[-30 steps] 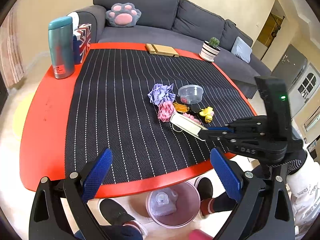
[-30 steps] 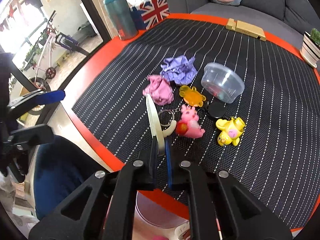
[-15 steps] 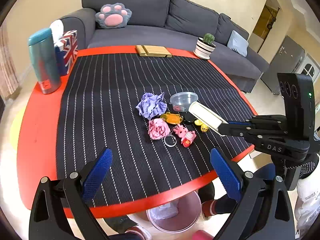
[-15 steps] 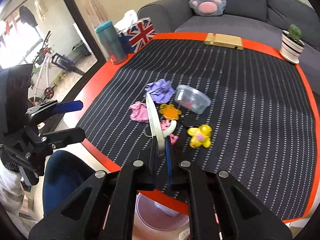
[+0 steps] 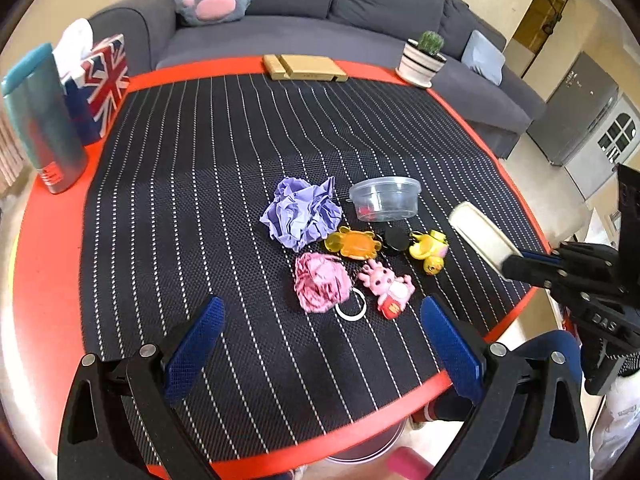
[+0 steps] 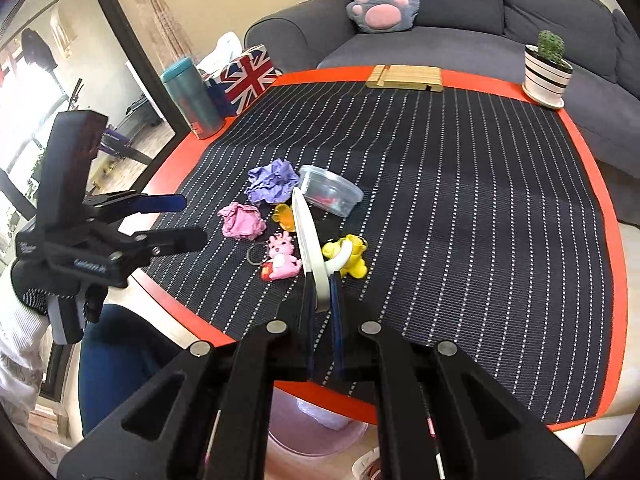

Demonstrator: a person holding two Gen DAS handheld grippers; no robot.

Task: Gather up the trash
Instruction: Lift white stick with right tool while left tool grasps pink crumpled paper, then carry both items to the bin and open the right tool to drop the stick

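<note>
On the black striped mat (image 5: 200, 200) lie a crumpled purple paper (image 5: 304, 216) (image 6: 272, 182) and a crumpled pink paper (image 5: 320, 286) (image 6: 242, 222). My left gripper (image 5: 322, 312) (image 6: 191, 220) is open over the mat's near edge, with the pink paper just ahead between its blue pads. My right gripper (image 6: 323, 284) (image 5: 516, 264) is shut on a flat white lid-like piece (image 6: 308, 236) (image 5: 480, 236), held in the air to the right of the toys. A pink bin (image 6: 320, 432) stands under the table's edge.
A clear tub (image 5: 386, 200), an orange toy (image 5: 354, 244), a black cap (image 5: 396, 240), a yellow toy (image 5: 430, 250) and a pink keychain toy (image 5: 388, 286) crowd the papers. A teal tumbler (image 5: 40, 120), flag tissue box (image 5: 100, 84), wooden stand (image 5: 304, 68) and cactus pot (image 5: 424, 60) line the red table's edges.
The right gripper has lifted the white piece up and away from the pink toy, off to the right. My left gripper has advanced over the mat toward the papers, still open.
</note>
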